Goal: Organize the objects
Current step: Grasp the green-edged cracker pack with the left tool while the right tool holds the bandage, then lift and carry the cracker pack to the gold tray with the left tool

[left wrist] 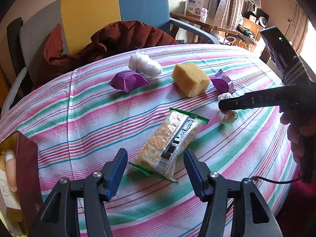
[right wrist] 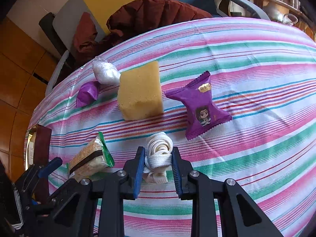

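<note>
A cracker packet [left wrist: 167, 144] with green ends lies on the striped tablecloth [left wrist: 79, 108]. My left gripper [left wrist: 155, 154] is open, its blue pads on either side of the packet's near end and clear of it. My right gripper [right wrist: 158, 151] is shut on a white rolled strap bundle [right wrist: 159, 154], pads pressing both sides, low over the cloth. In the left wrist view that right gripper [left wrist: 227, 106] reaches in from the right onto the bundle [left wrist: 227, 116]. The cracker packet [right wrist: 90, 160] sits just left of it.
Further back lie a yellow sponge [left wrist: 190, 79], two purple snack packets [left wrist: 128, 81] [left wrist: 222, 83] and a white plastic-wrapped lump [left wrist: 145, 64]. A dark red box [left wrist: 27, 167] stands at the table's left edge with a finger beside it. Behind the table, a chair holds a rust-red jacket [left wrist: 118, 39].
</note>
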A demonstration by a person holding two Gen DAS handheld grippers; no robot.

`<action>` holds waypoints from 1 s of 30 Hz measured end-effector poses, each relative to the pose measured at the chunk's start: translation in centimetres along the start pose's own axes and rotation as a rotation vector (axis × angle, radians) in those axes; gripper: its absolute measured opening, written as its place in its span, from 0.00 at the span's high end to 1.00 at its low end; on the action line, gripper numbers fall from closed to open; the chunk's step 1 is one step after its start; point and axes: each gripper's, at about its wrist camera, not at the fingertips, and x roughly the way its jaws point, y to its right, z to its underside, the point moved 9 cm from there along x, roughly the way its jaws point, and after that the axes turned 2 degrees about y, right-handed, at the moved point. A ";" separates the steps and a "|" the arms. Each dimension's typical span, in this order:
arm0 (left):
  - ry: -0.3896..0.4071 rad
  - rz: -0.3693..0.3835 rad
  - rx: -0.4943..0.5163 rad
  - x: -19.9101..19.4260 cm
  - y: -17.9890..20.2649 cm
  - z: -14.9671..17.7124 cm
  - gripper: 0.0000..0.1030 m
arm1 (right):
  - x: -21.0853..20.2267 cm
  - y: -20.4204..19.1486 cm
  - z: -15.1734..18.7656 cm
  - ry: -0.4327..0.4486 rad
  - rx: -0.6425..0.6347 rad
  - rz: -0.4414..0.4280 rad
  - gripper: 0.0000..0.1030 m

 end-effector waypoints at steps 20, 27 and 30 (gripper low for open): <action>0.053 -0.008 0.070 3.7 1.4 -0.4 0.31 | 0.8 -0.3 1.0 -0.044 -0.046 0.006 0.74; 0.131 -0.017 0.038 2.1 0.0 1.1 0.60 | 0.8 -1.5 1.0 -0.029 -0.081 -0.014 0.75; 0.157 -0.039 0.026 1.4 -0.5 1.5 0.61 | 0.8 -1.6 1.0 -0.028 -0.081 -0.020 0.75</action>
